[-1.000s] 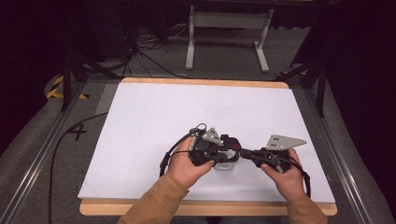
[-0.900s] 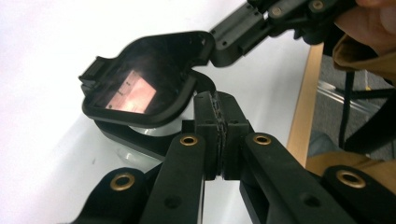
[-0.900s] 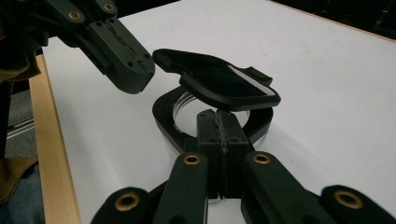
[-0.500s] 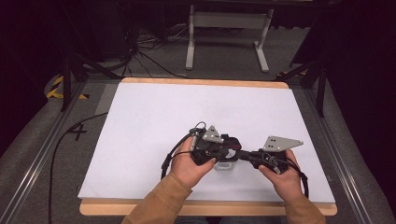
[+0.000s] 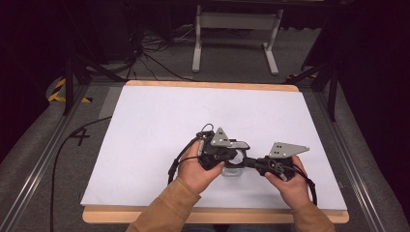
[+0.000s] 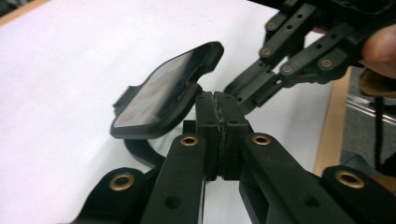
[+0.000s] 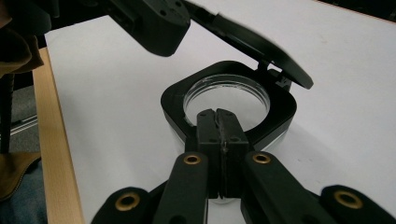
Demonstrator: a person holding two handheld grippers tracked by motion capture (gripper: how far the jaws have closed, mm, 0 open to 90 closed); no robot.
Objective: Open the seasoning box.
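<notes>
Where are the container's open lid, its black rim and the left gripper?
lid (image 7: 261, 46), right gripper view, flat underside.
black rim (image 7: 175, 100), right gripper view, left corner.
left gripper (image 6: 219, 109), left gripper view, tips of shut fingers.

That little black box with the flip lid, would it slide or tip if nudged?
The box looks squat and flat-based, so probably slides rather than tips. Its clear rim suggests hard, slippery plastic. The raised lid likely flaps on its hinge.

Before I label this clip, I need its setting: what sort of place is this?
Probably a lab recording station: a white-topped table on a wooden board, loose cables on the grey floor, and a metal stand against dark surroundings.
</notes>
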